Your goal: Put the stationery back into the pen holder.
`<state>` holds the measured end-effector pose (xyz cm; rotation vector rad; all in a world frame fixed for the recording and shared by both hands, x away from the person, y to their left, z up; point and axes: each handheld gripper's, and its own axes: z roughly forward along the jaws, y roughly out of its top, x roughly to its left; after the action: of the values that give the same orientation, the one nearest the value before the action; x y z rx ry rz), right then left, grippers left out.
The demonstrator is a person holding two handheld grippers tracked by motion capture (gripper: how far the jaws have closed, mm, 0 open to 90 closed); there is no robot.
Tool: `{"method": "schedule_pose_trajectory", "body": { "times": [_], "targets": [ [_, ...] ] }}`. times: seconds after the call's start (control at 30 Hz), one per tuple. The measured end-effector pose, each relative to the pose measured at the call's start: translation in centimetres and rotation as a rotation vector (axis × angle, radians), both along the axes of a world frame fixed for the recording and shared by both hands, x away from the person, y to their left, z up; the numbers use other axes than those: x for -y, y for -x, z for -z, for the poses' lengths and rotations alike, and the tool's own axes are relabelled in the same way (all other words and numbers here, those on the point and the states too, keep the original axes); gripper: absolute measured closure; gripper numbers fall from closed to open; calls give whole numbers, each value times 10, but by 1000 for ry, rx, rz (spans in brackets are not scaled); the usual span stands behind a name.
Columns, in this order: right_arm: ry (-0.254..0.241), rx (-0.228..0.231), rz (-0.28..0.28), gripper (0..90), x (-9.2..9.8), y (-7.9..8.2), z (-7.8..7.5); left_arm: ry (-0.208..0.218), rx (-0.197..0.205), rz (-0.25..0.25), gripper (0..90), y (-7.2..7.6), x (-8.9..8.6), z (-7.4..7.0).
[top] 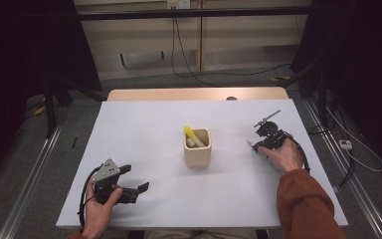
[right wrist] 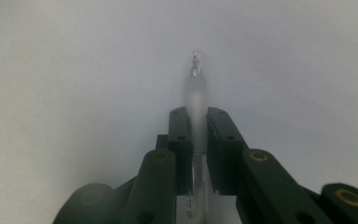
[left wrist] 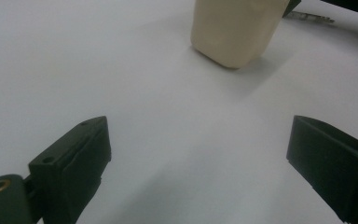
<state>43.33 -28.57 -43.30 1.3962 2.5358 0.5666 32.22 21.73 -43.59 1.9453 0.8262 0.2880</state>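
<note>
The person's left hand (top: 101, 206) comes in near the table's front left corner, holding the left gripper (top: 137, 179) low over the surface, its jaws standing wide apart with nothing between them. The right hand (top: 284, 155), in a rust-coloured sleeve (top: 306, 204), rests toward the table's right edge; the right gripper (right wrist: 197, 119) has its jaws pressed together on a thin pen (right wrist: 196, 93).

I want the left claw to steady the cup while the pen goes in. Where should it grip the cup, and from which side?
Grip the beige cup across its lower body, coming in low along the table from the left claw's own side. The walls there are plain and upright, and the claw's open jaws already face it. Stay off the rim: a yellow marker sticks out, and the right claw needs the top free for its pen.
</note>
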Motion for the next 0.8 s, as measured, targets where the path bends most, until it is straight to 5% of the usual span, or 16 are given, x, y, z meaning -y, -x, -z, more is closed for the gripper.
{"method": "schedule_pose_trajectory", "body": {
  "times": [0.53,0.8],
  "targets": [
    [-49,71,-1,814,1,7,-13,3,1,3,63,0,0,0],
    [-97,146,15,814,8,12,-25,3,1,4,63,0,0,0]
  ]
}}
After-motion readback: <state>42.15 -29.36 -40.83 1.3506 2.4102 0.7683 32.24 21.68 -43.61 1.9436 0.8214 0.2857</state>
